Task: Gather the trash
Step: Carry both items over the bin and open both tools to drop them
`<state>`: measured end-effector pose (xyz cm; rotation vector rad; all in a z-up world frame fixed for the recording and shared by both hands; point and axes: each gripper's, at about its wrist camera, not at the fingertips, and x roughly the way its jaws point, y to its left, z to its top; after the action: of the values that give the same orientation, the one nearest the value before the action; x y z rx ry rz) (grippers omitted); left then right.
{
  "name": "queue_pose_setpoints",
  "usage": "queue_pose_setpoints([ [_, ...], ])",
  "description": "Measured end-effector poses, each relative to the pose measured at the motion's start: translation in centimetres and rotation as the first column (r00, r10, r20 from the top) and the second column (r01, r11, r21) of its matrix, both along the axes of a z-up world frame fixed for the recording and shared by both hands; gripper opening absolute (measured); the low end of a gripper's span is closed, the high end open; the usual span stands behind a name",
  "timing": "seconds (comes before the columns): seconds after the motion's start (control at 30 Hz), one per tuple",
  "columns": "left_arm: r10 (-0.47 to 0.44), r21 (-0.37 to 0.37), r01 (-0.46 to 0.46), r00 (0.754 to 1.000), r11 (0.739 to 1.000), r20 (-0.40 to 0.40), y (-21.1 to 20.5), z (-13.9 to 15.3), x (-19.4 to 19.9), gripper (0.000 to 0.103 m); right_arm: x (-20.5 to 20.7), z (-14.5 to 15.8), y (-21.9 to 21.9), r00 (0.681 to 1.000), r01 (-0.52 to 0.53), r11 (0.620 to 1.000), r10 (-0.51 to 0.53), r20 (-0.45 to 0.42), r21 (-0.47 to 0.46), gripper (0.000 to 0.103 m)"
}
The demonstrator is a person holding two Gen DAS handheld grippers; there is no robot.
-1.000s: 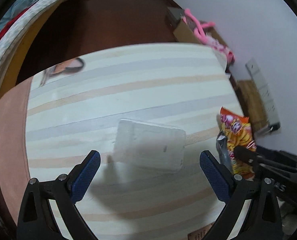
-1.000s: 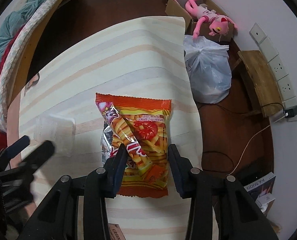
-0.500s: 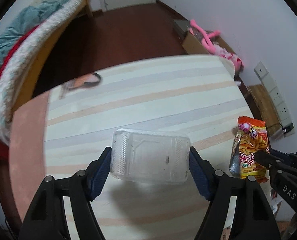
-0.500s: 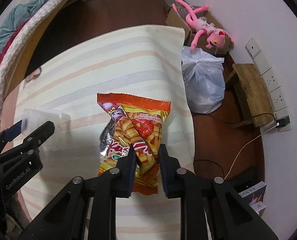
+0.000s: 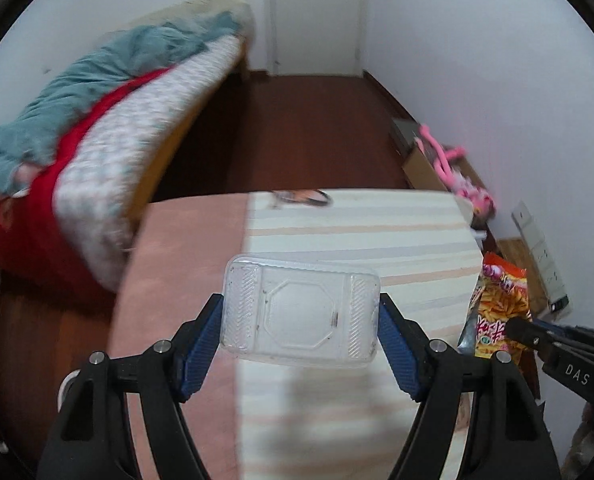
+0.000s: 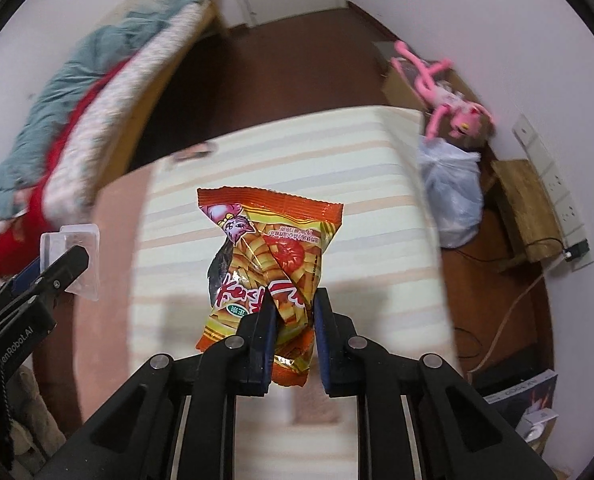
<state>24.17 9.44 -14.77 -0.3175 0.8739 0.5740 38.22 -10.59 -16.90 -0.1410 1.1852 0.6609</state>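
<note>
Plastic tray (image 5: pixel 300 313) above striped table (image 5: pixel 361 232), snack bag (image 6: pixel 271 264) to its right, bed (image 5: pixel 109 120) left.

A clear plastic container (image 5: pixel 300 316), rectangular with rounded corners and an octagonal panel embossed in its base, is being held off the striped tabletop (image 5: pixel 361 232), its short ends pinched between the blue pads of the left gripper (image 5: pixel 300 332); its base is facing the camera and a few dark specks are showing on it. An orange-and-yellow snack bag (image 6: pixel 267 264), crumpled and folded along its middle, is hanging upright above the tabletop, its lower part squeezed in the right gripper (image 6: pixel 291 320).
</note>
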Motion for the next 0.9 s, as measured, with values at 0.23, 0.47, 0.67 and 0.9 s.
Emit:
queue_pose_setpoints([
  [0.23,0.125,0.029,-0.127,0.990,0.991,0.064,3.1,4.9,-13.0,0.072,-11.3,5.3,6.1,0.984,-0.179,0.978,0.178,0.026,0.103,0.018],
  [0.47,0.257,0.047,-0.261,0.964,0.964,0.070,7.5,6.3,-24.6,0.072,-22.8,6.9,14.5,0.936,-0.348,0.922,0.352,0.008,0.172,0.018],
  [0.67,0.387,-0.005,-0.387,0.922,0.922,0.025,13.1,3.3,-33.3,0.072,-31.2,3.3,23.2,0.875,-0.471,0.871,0.481,-0.047,0.141,0.018],
  [0.9,0.453,-0.149,-0.467,0.884,0.872,-0.119,20.6,-5.4,-38.9,0.072,-38.1,-6.4,32.9,0.821,-0.550,0.835,0.544,-0.174,0.017,0.018],
])
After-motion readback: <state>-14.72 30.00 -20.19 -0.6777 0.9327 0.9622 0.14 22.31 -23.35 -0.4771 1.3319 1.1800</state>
